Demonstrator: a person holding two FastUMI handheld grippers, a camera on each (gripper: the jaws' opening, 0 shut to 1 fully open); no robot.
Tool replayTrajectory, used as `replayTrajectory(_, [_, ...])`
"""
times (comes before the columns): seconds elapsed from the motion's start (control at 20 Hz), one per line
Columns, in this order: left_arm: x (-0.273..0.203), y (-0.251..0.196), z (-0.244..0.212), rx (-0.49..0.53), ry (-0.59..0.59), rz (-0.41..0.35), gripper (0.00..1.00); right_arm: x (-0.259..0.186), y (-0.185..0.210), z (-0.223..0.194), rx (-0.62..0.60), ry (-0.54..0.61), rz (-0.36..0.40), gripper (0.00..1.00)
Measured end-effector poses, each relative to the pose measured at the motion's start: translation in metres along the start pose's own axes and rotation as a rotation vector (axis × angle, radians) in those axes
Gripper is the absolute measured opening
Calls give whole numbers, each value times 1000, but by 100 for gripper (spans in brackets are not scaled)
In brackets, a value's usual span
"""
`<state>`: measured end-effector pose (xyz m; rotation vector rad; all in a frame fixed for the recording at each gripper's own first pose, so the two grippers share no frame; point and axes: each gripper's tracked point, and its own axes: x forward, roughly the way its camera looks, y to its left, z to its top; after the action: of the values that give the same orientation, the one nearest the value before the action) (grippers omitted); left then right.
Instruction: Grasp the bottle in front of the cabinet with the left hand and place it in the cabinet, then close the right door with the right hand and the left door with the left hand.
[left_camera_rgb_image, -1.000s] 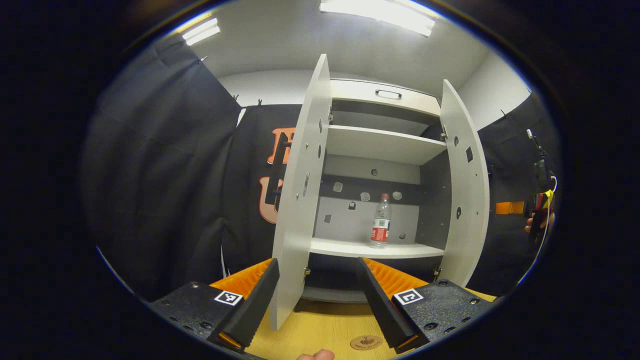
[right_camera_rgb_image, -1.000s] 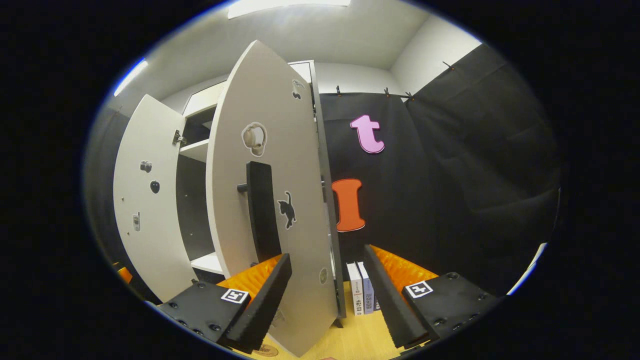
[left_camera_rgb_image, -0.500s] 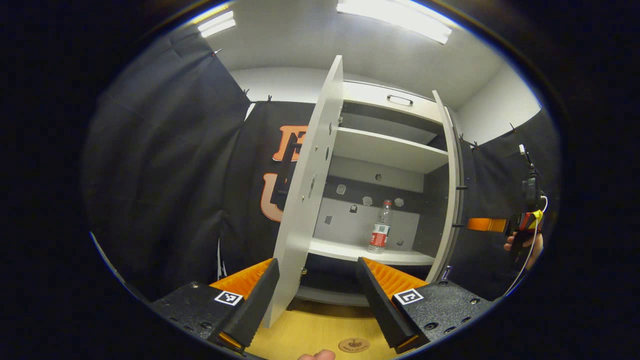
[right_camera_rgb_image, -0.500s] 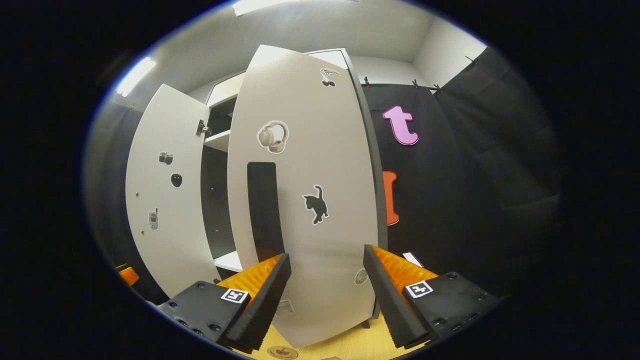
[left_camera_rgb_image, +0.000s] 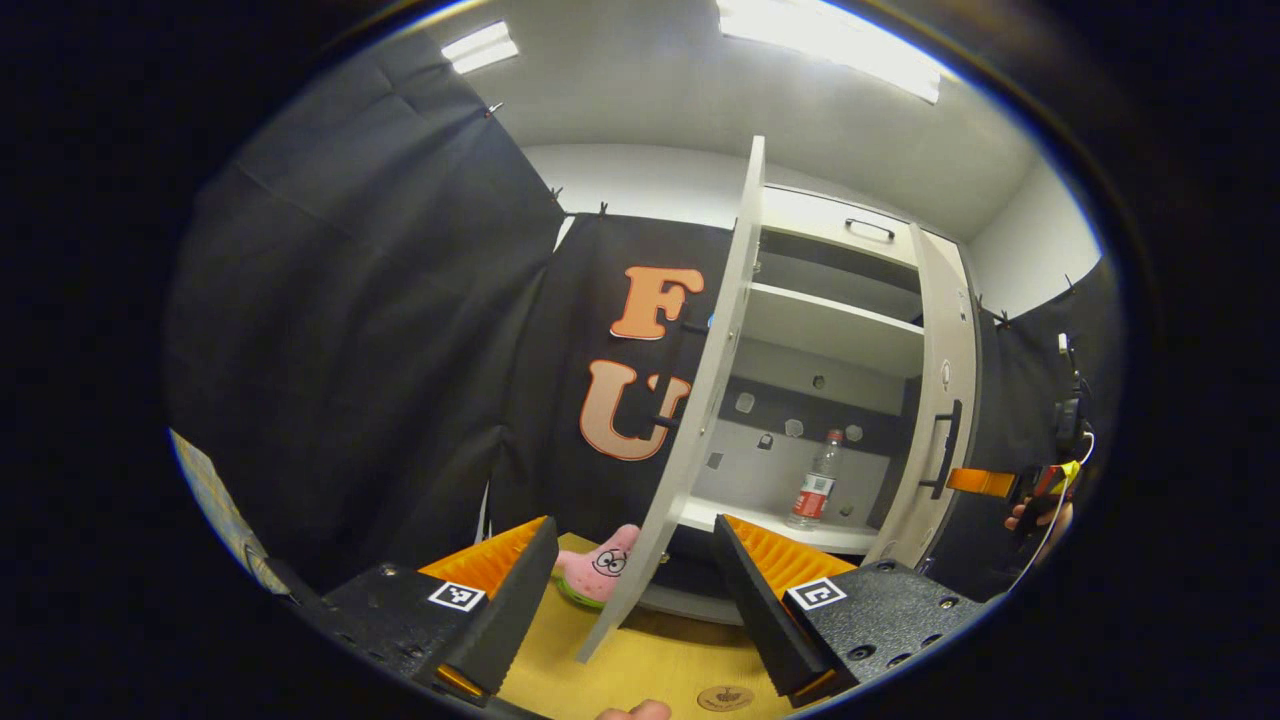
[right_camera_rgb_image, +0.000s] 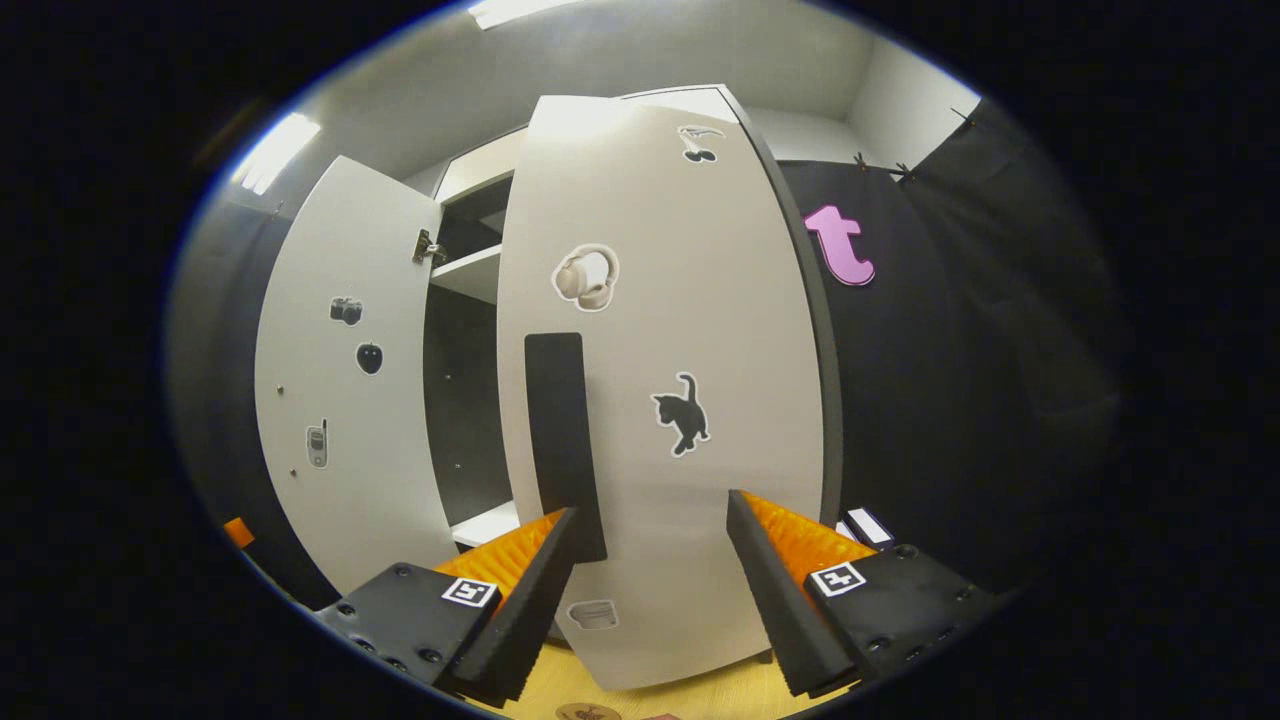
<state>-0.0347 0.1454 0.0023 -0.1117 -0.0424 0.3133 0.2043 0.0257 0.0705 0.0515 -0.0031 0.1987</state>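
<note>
The bottle (left_camera_rgb_image: 817, 483) stands upright on the lower shelf (left_camera_rgb_image: 775, 520) in the cabinet (left_camera_rgb_image: 835, 300), toward its right side. The left door (left_camera_rgb_image: 697, 400) swings out wide; the right door (right_camera_rgb_image: 660, 400) is nearly closed. A toy (left_camera_rgb_image: 598, 572) lies on the table (left_camera_rgb_image: 640, 670) left of the left door.

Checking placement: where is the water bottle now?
In the left gripper view, the water bottle stands upright on the cabinet's lower shelf, right of centre, near the right door.

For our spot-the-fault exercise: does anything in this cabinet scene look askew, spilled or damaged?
Nothing stands out. The bottle stands upright on the cabinet shelf, with no spill visible. The left door hangs open and the right door is nearly shut, as the task expects.
</note>
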Motion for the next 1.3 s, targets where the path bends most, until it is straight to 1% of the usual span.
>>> replayTrajectory(0.1, [1,16,3,15,3,27,95,7,1,-3,1,0,-2,97])
replayTrajectory(0.15, [3,25,4,11,12,40,92,12,3,-3,11,-10,-1,97])
replayTrajectory(0.2, [4,36,6,1,16,60,94,18,5,-6,18,-9,-1,97])
replayTrajectory(0.3, [9,54,14,-12,8,94,95,28,7,-8,17,-14,-3,97])
replayTrajectory(0.4, [20,71,20,-3,-7,128,94,39,10,-10,12,-27,-8,97])
replayTrajectory(0.45, [25,76,24,-11,-12,135,92,43,12,-10,15,-32,-15,97])
replayTrajectory(0.55, [42,77,29,-67,-10,113,96,42,13,-10,10,-39,-36,97])
replayTrajectory(0.65, [68,75,37,-111,-24,79,95,37,11,-10,-6,-40,-57,97])
replayTrajectory(0.7, [82,73,41,-117,-31,65,94,35,9,-9,-9,-45,-76,97])
replayTrajectory(0.8, [113,65,45,-100,-40,22,95,22,7,-9,-10,-51,-110,97])
replayTrajectory(0.85, [128,61,48,-85,-51,4,94,11,9,-12,-14,-41,-114,97])
replayTrajectory(0.9, [141,57,51,-72,-62,-9,94,-3,11,-15,-17,-31,-124,97])
replayTrajectory(1.05, [170,39,51,-35,-75,-57,94,-49,9,-25,-15,-26,-187,97])
replayTrajectory(1.1, [176,36,52,-28,-82,-57,94,-63,4,-28,-13,-26,-218,97])
replayTrajectory(1.15, [176,36,64,-32,-126,-55,89,-78,-1,-31,-11,-28,-250,97])
replayTrajectory(1.2, [177,35,69,-28,-144,-54,93,-93,-7,-33,-12,-34,-280,97])
replayTrajectory(1.3, [176,33,65,-1,-139,-51,92,-118,-22,-35,-19,-40,-342,97])
